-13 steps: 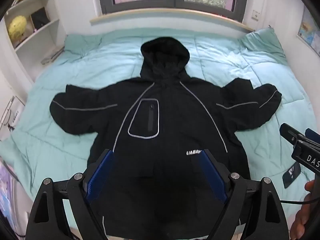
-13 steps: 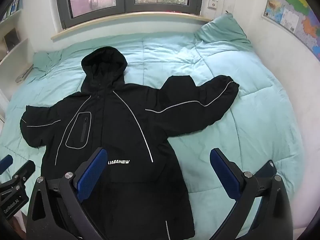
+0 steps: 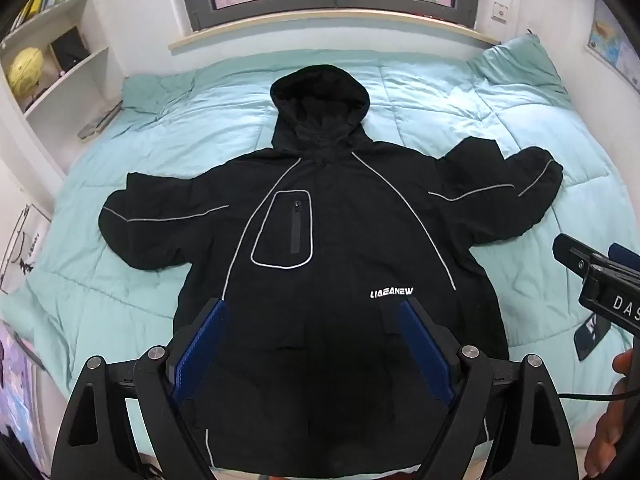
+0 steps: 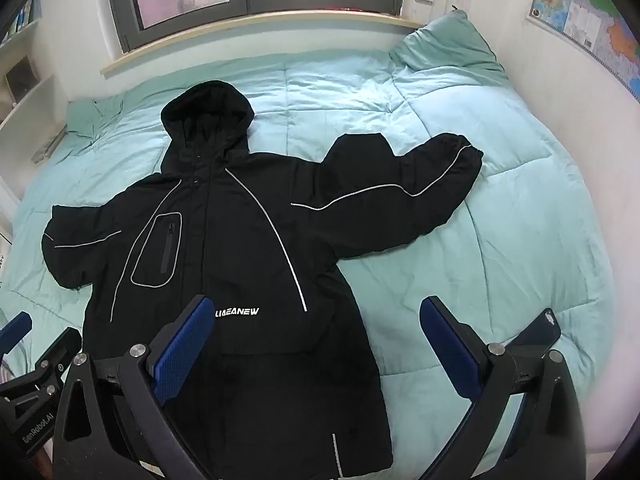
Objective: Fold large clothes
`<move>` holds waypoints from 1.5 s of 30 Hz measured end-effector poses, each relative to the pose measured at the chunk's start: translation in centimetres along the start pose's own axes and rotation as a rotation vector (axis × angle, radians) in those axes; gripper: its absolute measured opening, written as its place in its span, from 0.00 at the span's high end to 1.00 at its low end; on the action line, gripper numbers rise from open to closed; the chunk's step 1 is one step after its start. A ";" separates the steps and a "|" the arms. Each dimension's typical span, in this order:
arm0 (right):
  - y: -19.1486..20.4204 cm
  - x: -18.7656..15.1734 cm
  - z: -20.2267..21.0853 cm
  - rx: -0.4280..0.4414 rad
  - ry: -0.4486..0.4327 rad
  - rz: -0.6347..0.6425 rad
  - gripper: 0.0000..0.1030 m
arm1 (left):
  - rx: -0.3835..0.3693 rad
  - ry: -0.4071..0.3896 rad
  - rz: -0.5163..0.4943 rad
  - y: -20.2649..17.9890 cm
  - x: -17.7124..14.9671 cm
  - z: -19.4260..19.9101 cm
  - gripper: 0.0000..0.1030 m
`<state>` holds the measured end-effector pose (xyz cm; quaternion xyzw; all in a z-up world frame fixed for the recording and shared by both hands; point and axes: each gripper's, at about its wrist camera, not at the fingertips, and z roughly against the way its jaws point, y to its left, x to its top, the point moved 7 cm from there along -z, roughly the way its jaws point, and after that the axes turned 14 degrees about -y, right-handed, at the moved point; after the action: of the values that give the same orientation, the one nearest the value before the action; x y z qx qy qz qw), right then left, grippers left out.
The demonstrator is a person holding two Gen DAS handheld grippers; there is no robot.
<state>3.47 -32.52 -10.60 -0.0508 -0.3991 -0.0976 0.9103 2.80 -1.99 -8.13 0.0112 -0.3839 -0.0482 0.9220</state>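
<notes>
A black hooded jacket [image 3: 320,264] is spread flat, front up, across the middle of the bed [image 3: 500,128], hood toward the window edge. The left gripper [image 3: 314,344] and right gripper [image 4: 318,340] are held above its hem, jaws wide apart, nothing gripped.

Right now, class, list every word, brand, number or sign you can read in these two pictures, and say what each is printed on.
"LIAEANEW": white letters on the chest of the black jacket.
"GenRobot.AI": on the body of the left gripper, seen from the right camera.
"DAS", cut off by the picture's edge: on the right gripper, seen from the left camera.
Wall map: print too small to read.
Poster at the left edge: too blurred.
</notes>
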 end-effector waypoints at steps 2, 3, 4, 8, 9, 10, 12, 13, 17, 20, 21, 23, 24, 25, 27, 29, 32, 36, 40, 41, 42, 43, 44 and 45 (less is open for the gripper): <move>0.0 -0.1 0.0 0.005 0.003 -0.005 0.00 | 0.002 0.005 -0.005 0.1 0.1 0.1 0.14; 0.1 -0.2 0.0 0.007 0.004 -0.008 0.00 | 0.004 0.010 -0.003 0.2 0.0 0.0 0.14; 0.2 -0.2 -0.1 0.009 0.006 -0.009 0.00 | 0.005 0.015 0.000 0.4 -0.1 0.0 0.14; 0.6 -0.5 -0.2 0.015 0.012 -0.003 0.00 | 0.005 0.021 0.013 0.7 -0.2 -0.2 0.14; 0.8 -0.6 0.0 0.016 0.011 0.000 0.00 | 0.006 0.019 0.013 0.8 -0.2 -0.2 0.14; 0.9 -0.6 0.0 0.017 0.010 0.003 0.00 | 0.009 0.016 0.011 0.9 -0.1 -0.2 0.14; 1.0 -0.6 0.0 0.017 0.013 0.009 0.00 | 0.010 0.015 0.009 1.0 0.0 -0.2 0.14; 1.0 -0.7 0.0 0.020 0.015 0.008 0.00 | 0.007 0.015 0.010 1.0 0.0 -0.2 0.14; 1.2 -0.8 -0.2 0.024 0.021 0.011 0.00 | 0.002 0.017 0.009 0.5 -0.5 -0.3 0.14; 1.2 -0.8 -0.2 0.024 0.020 0.011 0.00 | -0.003 0.017 0.004 0.4 -0.6 -0.3 0.14; 1.1 -0.7 -0.2 0.027 0.021 0.010 0.00 | -0.006 0.017 0.003 0.4 -0.6 -0.3 0.14; 1.1 -0.8 -0.3 0.027 0.022 0.010 0.00 | -0.005 0.019 0.002 0.4 -0.7 -0.4 0.14; 1.1 -0.8 -0.3 0.027 0.022 0.011 0.00 | -0.006 0.020 0.003 0.4 -0.8 -0.4 0.14; 1.1 -0.8 -0.3 0.027 0.024 0.012 0.00 | -0.006 0.023 0.004 0.4 -0.5 -0.5 0.14; 1.2 -0.9 -0.3 0.029 0.026 0.013 0.00 | -0.010 0.024 0.006 0.4 -0.5 -0.6 0.14; 1.2 -0.9 -0.4 0.029 0.028 0.012 0.00 | -0.010 0.023 0.005 0.3 -0.5 -0.6 0.14; 1.3 -0.8 -0.4 0.029 0.028 0.013 0.00 | -0.015 0.022 0.005 0.3 -0.6 -0.6 0.14; 1.4 -0.9 -0.3 0.033 0.031 0.015 0.00 | -0.016 0.025 0.011 0.5 -0.7 -0.8 0.14; 2.0 -1.2 -0.3 0.034 0.029 0.023 0.00 | -0.015 0.028 0.017 0.7 -0.9 -0.9 0.14; 2.1 -1.1 -0.2 0.035 0.028 0.024 0.00 | -0.014 0.029 0.019 0.8 -0.9 -0.9 0.14; 2.2 -1.1 -0.2 0.036 0.028 0.026 0.00 | -0.013 0.030 0.019 0.9 -0.9 -0.9 0.14; 2.3 -1.1 -0.2 0.037 0.028 0.028 0.00 | -0.013 0.030 0.021 0.9 -0.9 -0.9 0.14; 2.4 -1.1 -0.1 0.038 0.027 0.030 0.00 | -0.013 0.030 0.022 0.9 -0.9 -0.9 0.14; 2.5 -1.1 -0.1 0.039 0.026 0.031 0.00 | -0.013 0.031 0.023 1.0 -0.9 -1.0 0.14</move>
<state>3.33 -29.93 -11.54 -0.0380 -0.3883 -0.0766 0.9176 2.92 -0.95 -9.40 0.0015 -0.3696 -0.0397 0.9283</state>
